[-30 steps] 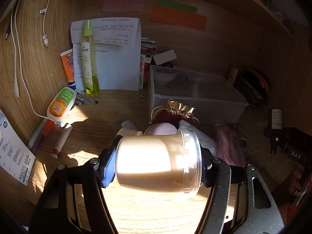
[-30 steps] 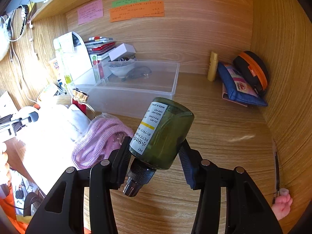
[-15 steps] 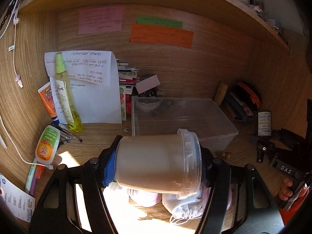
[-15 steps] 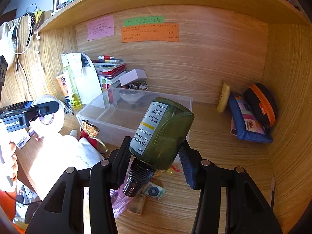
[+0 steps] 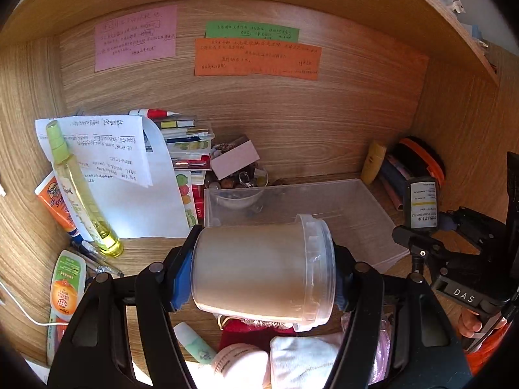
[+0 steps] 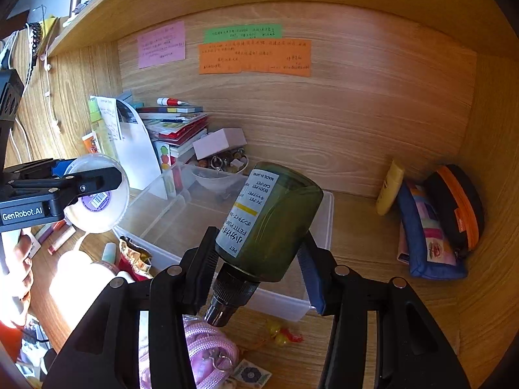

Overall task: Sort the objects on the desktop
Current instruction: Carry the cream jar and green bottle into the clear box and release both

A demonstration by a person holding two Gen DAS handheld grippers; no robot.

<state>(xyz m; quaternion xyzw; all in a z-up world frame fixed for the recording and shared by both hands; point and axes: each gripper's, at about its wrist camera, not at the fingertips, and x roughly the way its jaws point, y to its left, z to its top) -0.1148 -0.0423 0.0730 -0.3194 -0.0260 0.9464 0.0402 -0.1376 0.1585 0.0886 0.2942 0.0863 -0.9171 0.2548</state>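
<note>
My left gripper (image 5: pixel 261 269) is shut on a clear plastic jar of beige cream (image 5: pixel 259 269), held sideways with its lid to the right. In the right wrist view the same jar (image 6: pixel 97 204) shows at the left, bottom label facing me. My right gripper (image 6: pixel 259 259) is shut on a dark green bottle (image 6: pixel 269 223) with a white label, its black neck pointing down toward me. Both are held in the air in front of a clear plastic bin (image 6: pixel 285 304), which holds only a small bowl of trinkets (image 6: pixel 220 168) at its back. The green bottle (image 5: pixel 421 204) also appears at the right of the left wrist view.
Books, papers and a yellow spray bottle (image 5: pixel 81 191) stand at the back left, with tubes and pens (image 5: pixel 66 288) below. Pouches (image 6: pixel 441 223) and a yellow tube (image 6: pixel 389 191) lean in the right corner. A pink pouch (image 6: pixel 207 356), a red bag and white cloth lie near the front.
Both grippers have risen and drawn back with their loads; the desk clutter has dropped lower in view and the back wall's notes and the shelf above have come into sight.
</note>
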